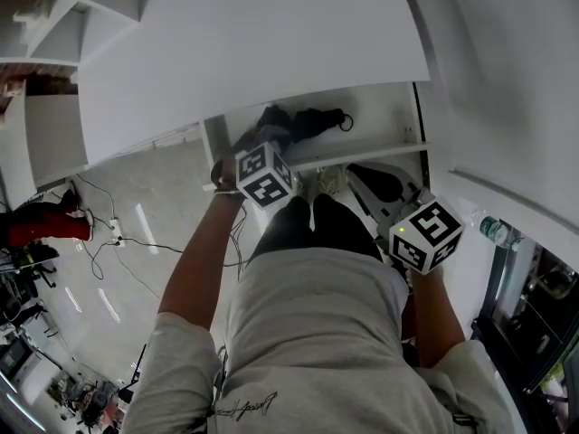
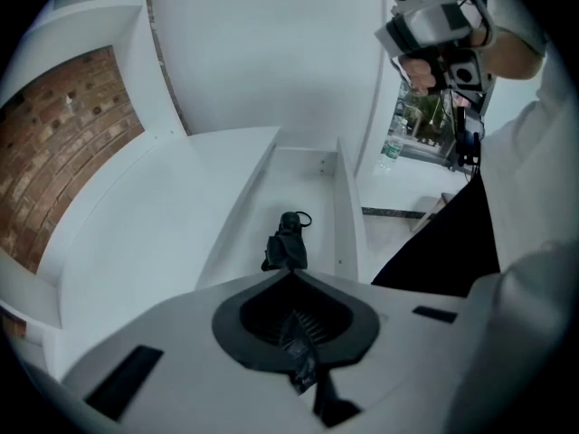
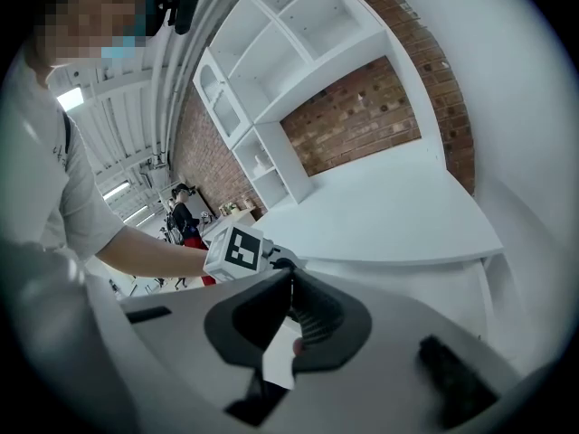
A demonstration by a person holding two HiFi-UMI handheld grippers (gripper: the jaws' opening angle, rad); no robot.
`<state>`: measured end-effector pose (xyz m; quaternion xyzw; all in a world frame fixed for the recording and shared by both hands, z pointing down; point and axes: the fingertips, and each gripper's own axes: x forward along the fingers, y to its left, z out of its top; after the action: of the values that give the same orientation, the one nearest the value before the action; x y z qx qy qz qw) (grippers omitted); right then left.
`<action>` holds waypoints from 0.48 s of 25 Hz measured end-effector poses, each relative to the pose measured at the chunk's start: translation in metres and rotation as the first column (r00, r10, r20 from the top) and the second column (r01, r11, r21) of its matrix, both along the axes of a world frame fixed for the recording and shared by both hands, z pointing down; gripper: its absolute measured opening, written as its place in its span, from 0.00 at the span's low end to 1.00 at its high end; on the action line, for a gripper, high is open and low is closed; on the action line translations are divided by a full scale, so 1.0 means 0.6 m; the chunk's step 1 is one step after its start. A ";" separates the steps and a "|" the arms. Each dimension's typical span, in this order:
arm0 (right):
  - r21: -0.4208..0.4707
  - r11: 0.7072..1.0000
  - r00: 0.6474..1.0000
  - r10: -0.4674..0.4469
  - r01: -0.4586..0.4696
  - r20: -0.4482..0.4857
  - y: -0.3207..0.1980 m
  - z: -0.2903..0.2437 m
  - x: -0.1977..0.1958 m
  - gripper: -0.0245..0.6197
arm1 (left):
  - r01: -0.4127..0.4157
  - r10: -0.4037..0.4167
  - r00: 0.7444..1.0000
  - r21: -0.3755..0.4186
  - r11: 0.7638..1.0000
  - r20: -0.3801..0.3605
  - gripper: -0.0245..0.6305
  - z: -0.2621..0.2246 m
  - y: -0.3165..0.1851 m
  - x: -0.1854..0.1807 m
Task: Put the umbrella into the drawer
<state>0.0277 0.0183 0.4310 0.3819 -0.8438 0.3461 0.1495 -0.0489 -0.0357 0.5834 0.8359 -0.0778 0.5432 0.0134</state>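
Umbrella [image 2: 287, 245] lies in open drawer [image 2: 346, 208]. L gripper [image 2: 291, 274] jaws pressed together, empty, above it; R gripper [image 3: 289, 275] jaws together too, empty.

Black umbrella [image 2: 288, 247], white drawer [image 2: 348, 215] (brick wall [image 2: 63, 143] red-brown)

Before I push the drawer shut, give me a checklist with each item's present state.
1. Umbrella lying inside the drawer: ok.
2. Left gripper off the umbrella, jaws together and empty: ok.
3. Right gripper empty, jaws together: ok.
4. No part of the umbrella hanging over the drawer's walls: ok.
5. Umbrella low enough to pass under the tabletop: cannot tell.
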 end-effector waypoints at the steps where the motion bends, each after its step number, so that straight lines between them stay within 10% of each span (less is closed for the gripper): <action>1: 0.002 1.000 1.000 -0.002 0.002 -0.002 0.002 -0.002 0.000 0.08 | 0.013 -0.013 1.000 0.003 1.000 -0.015 0.07 -0.009 0.001 0.001; 12: 0.037 0.999 0.999 -0.014 0.015 -0.035 0.000 -0.028 0.010 0.08 | 0.205 -0.208 0.958 -0.034 0.978 -0.196 0.06 -0.116 0.014 -0.001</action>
<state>0.0337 0.0184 0.4143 0.3844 -0.8502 0.3226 0.1594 -0.0494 -0.0275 0.5137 0.8731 -0.1593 0.4532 0.0833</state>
